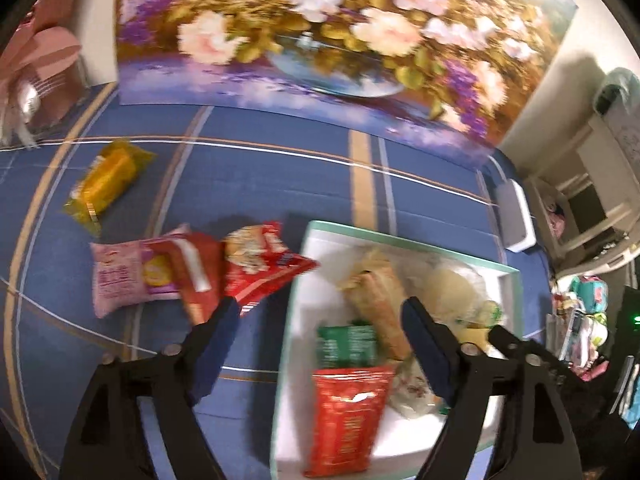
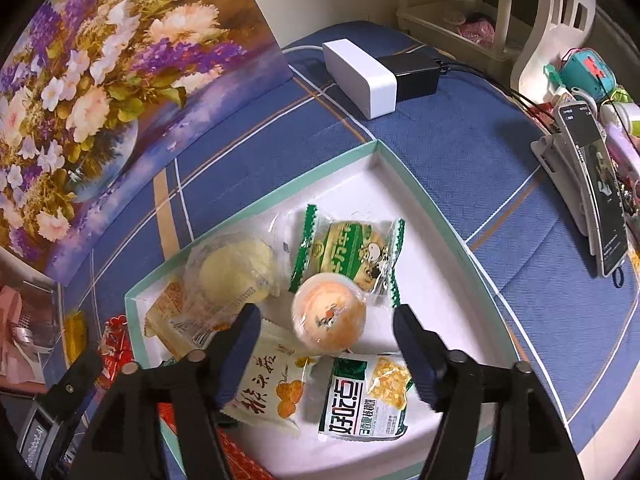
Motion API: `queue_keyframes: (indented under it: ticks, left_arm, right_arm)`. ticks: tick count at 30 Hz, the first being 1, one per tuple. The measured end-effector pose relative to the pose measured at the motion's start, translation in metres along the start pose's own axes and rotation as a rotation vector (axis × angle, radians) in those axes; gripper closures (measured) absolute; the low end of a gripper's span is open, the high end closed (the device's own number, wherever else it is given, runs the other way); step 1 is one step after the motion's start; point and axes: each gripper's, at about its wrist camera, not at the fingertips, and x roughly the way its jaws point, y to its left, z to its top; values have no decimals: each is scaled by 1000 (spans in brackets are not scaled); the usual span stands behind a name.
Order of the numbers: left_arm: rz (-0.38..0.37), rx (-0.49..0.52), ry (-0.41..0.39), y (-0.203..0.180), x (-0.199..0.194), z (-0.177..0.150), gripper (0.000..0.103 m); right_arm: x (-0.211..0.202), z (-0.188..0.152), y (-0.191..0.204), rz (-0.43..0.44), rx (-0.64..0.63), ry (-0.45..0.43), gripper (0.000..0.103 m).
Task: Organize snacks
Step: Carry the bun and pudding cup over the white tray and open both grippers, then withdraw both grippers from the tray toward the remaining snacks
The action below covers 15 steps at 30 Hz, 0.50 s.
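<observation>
On the blue bench left of the tray (image 1: 298,280), three packets (image 1: 200,272) lie just beyond the left gripper (image 1: 320,316), nearer than the right gripper (image 2: 322,328) (both jaws open, empty).

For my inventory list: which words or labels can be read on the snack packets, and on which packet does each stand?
"好吃点": green-and-white packet in the tray.
Brush characters on the cream packet: not surely readable.
Green cartoon packet, red packet, pink packet: print too blurred.
</observation>
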Motion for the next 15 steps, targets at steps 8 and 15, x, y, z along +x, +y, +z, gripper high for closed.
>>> queue_keyframes:
  ticks: [8, 15]
  left_arm:
    - [114, -83, -24, 45, 1, 1, 8]
    - [178, -127, -42, 70, -5, -4, 4]
  right_arm:
    - [-6, -8, 25, -21, -71, -14, 17]
    - [-16, -17, 47, -38, -138, -46, 4]
